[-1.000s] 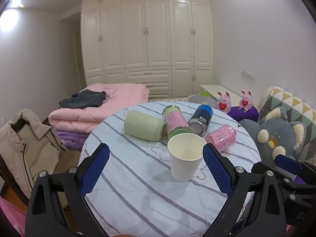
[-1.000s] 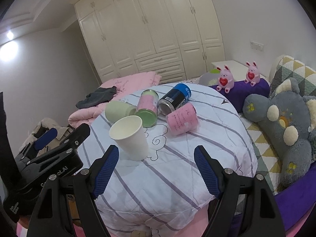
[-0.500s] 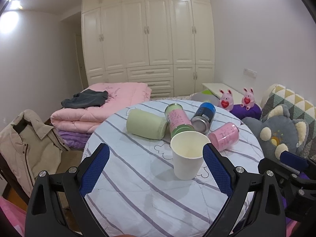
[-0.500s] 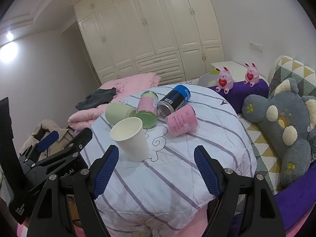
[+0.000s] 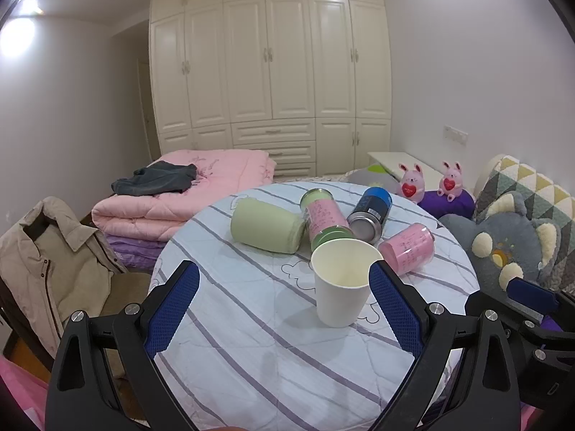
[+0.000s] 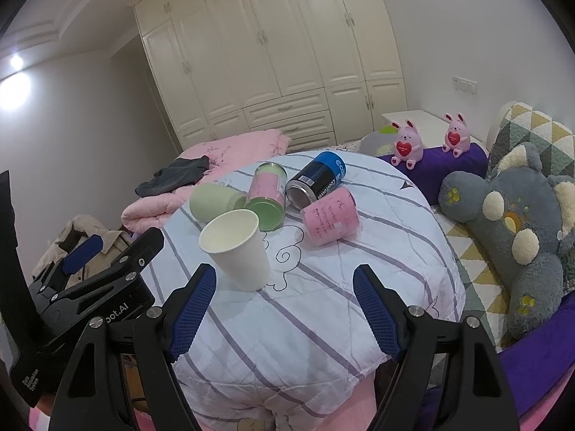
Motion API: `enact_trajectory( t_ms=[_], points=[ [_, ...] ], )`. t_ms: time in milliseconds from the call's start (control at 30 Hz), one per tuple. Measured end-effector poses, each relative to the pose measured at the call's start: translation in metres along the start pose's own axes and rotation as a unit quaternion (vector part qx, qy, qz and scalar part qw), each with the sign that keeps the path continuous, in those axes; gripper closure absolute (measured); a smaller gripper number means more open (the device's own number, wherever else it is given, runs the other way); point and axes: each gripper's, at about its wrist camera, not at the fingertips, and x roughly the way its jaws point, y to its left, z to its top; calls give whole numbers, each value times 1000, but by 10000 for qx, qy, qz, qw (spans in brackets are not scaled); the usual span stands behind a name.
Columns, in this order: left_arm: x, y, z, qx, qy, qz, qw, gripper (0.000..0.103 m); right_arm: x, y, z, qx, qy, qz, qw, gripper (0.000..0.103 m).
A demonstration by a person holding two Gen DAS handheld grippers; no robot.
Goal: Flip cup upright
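Note:
A white paper cup (image 5: pixel 341 283) stands upright, mouth up, on the round table with a striped cloth (image 5: pixel 251 323); it also shows in the right wrist view (image 6: pixel 239 249). My left gripper (image 5: pixel 284 305) is open and empty, held back from the cup, its right finger close beside it. My right gripper (image 6: pixel 284 305) is open and empty, near the table's front edge, with the cup ahead to its left. The left gripper's body (image 6: pixel 90 287) shows at the left of the right wrist view.
Behind the cup lie a green cup (image 5: pixel 266 226), a pink-and-green can (image 5: pixel 325 219), a blue-and-black can (image 5: pixel 370 212) and a pink can (image 5: pixel 408 248), all on their sides. A grey plush (image 6: pixel 510 215) lies right; folded pink bedding (image 5: pixel 187 194) and a jacket (image 5: pixel 43 255) are left.
Both grippers have drawn back a little from the table, and the view has shifted slightly. The cup stays upright in the same place. Both grippers remain open.

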Motion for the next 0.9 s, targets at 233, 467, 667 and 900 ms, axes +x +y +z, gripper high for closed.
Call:
enact_trajectory(
  t_ms=[233, 467, 667, 900],
  points=[
    [-3, -1, 0, -5, -49, -109, 9999, 6, 0, 0, 0, 1, -6, -58, 10000, 23],
    [-6, -1, 1, -15, -51, -186, 9998, 6, 2, 0, 0, 35, 23, -101, 9999, 23],
    [-6, -1, 1, -3, -59, -200, 9998, 6, 3, 0, 0, 14, 59, -148, 9999, 23],
    [-7, -1, 1, -17, -43, -171, 9998, 6, 4, 0, -1, 28, 80, -249, 9997, 23]
  ],
)
